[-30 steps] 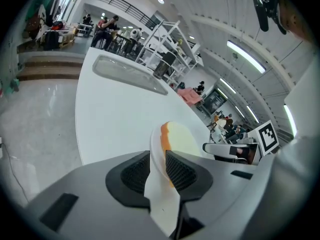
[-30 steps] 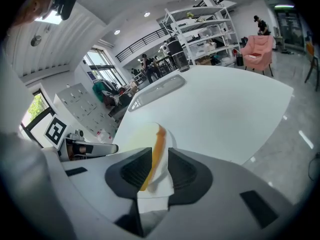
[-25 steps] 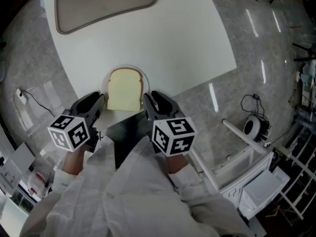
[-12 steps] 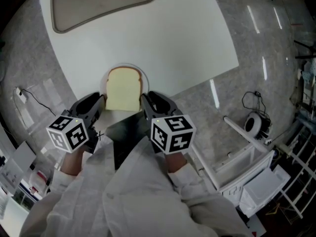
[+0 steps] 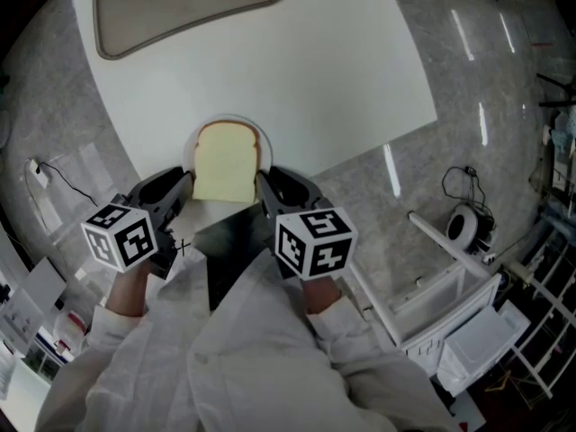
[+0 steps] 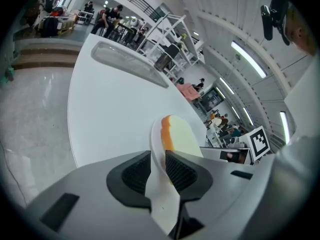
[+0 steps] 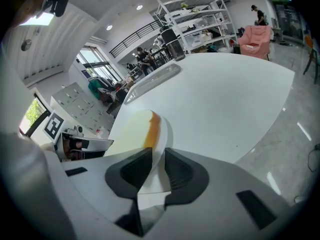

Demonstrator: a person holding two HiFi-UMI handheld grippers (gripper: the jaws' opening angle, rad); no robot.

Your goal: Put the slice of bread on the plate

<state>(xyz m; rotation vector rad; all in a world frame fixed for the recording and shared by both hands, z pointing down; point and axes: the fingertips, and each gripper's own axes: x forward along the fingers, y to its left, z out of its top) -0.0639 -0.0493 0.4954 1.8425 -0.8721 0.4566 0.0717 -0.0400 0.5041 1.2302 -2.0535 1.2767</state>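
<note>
The bread (image 5: 225, 165) lies on the plate (image 5: 230, 121), at the table's near edge. Your left gripper (image 5: 184, 184) pinches one side of the rim, your right gripper (image 5: 265, 182) the other, likely so the plate is level.

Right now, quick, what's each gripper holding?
Left gripper: closed on the rim of the plate.
Right gripper: closed on the plate's opposite rim.

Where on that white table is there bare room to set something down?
Bare: the table between the tray and the plate, plus its right side. Crowded: the near edge, where the left gripper and right gripper clamp the plate with bread.
</note>
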